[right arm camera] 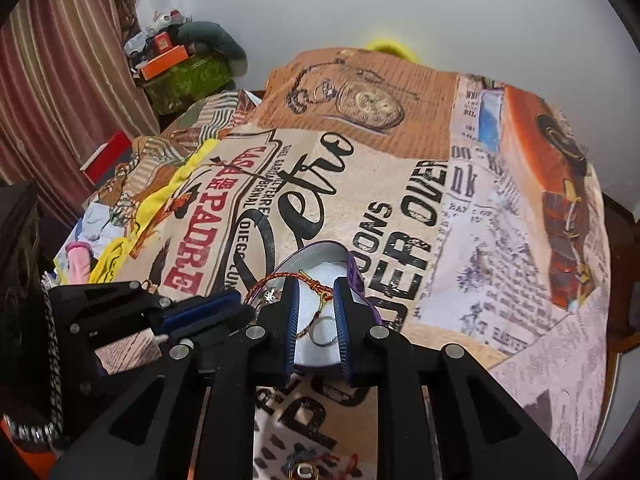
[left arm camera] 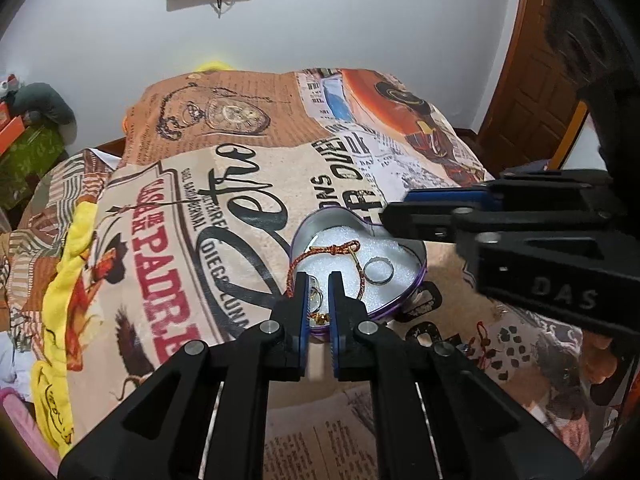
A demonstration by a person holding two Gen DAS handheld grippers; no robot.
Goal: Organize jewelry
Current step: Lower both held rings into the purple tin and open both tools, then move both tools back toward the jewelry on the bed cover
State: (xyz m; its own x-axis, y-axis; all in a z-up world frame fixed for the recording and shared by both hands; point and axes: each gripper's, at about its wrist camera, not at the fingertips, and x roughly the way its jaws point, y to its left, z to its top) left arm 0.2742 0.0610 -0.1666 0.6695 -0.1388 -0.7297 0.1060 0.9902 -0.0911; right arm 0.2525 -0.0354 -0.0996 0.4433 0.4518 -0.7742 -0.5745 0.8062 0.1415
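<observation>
A heart-shaped tin (left arm camera: 316, 228) (right arm camera: 316, 256) with a purple rim and white foam lining lies open on the printed blanket. In it lie a red braided cord (left arm camera: 324, 250) (right arm camera: 280, 275) and a silver ring (left arm camera: 378, 282) (right arm camera: 325, 345). My left gripper (left arm camera: 319, 280) (right arm camera: 246, 306) reaches over the tin's near rim with only a narrow slit between its pads. A small silver-and-gold piece (left arm camera: 316, 296) (right arm camera: 270, 295) shows in that slit; whether it is pinched I cannot tell. My right gripper (right arm camera: 317, 288) (left arm camera: 390, 216) hovers over the foam, slightly open, clear of the ring.
The blanket (left arm camera: 240, 208) covers a raised bed. More jewelry lies loose on it: a red tasselled piece (left arm camera: 486, 344) and a gold piece (right arm camera: 304, 470) near me. Boxes and clutter (right arm camera: 180, 64) are piled at the far left beside a striped curtain (right arm camera: 60, 80). A wooden door (left arm camera: 532, 92) stands at the right.
</observation>
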